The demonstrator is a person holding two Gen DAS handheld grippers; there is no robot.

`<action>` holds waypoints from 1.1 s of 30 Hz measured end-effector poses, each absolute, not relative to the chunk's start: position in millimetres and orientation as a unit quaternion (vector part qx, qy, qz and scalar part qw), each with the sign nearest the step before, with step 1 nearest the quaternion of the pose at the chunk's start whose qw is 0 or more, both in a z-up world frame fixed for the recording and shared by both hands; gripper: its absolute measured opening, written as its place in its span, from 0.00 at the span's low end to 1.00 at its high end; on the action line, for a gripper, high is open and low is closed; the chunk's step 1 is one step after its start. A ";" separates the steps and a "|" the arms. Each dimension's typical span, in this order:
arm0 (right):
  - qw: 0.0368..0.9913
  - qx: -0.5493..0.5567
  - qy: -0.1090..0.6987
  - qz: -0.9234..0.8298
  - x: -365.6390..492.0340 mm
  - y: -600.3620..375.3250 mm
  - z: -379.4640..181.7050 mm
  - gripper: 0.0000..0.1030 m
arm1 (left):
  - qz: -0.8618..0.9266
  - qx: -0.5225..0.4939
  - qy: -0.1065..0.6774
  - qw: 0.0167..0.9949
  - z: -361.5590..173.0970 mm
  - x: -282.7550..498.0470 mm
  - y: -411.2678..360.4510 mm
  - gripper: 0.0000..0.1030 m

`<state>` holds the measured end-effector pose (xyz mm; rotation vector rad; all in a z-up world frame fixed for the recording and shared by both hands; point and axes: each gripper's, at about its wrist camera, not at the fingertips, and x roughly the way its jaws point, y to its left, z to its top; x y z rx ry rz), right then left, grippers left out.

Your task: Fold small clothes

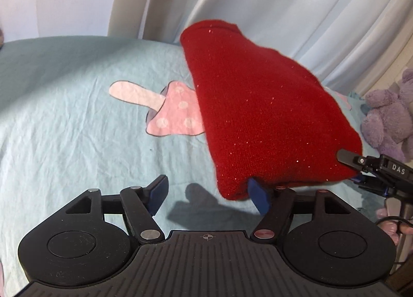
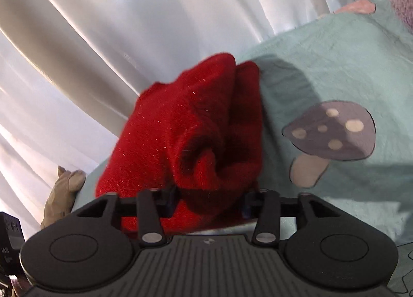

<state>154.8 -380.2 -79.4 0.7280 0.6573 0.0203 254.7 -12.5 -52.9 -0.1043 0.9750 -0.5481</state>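
A folded red knit garment with glitter threads is held up above the light blue bedsheet. My left gripper is open; its right finger touches the garment's lower corner and its left finger stands free. My right gripper shows at the right of the left wrist view, clamped on the garment's near corner. In the right wrist view the garment is bunched between the fingers of my right gripper, which is shut on it.
The sheet carries mushroom prints. A purple plush toy sits at the right edge of the bed. White curtains hang behind. A grey-beige plush lies at the bed's far edge.
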 end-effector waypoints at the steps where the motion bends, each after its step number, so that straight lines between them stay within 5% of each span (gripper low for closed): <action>1: 0.883 0.347 0.316 0.010 150.3 -386.5 -77.1 0.66 | -0.265 -0.063 0.452 0.849 -46.5 257.5 -4.2 0.85; 2: 0.888 0.341 0.307 0.011 145.9 -392.8 -72.6 0.69 | -0.267 -0.079 0.441 0.853 -40.4 262.1 1.9 0.93; 5: 0.884 0.368 0.287 0.031 148.9 -420.7 -65.5 0.82 | -0.297 -0.127 0.445 0.835 -34.8 295.6 4.1 0.93; 14: 0.779 0.499 0.350 0.146 254.4 -468.5 -111.8 0.85 | -0.336 -0.215 0.519 0.756 -90.1 379.4 -36.2 0.91; 20: 0.767 0.492 0.369 0.182 286.4 -454.1 -115.8 0.84 | -0.361 -0.278 0.537 0.710 -114.1 401.0 -46.5 0.80; 25: 0.783 0.476 0.365 0.164 293.9 -435.5 -111.9 0.57 | -0.360 -0.269 0.520 0.727 -101.5 392.0 -45.0 0.63; 33: 0.827 0.408 0.344 0.180 277.7 -389.6 -51.1 0.49 | -0.344 -0.261 0.473 0.768 -57.6 356.0 -12.0 0.59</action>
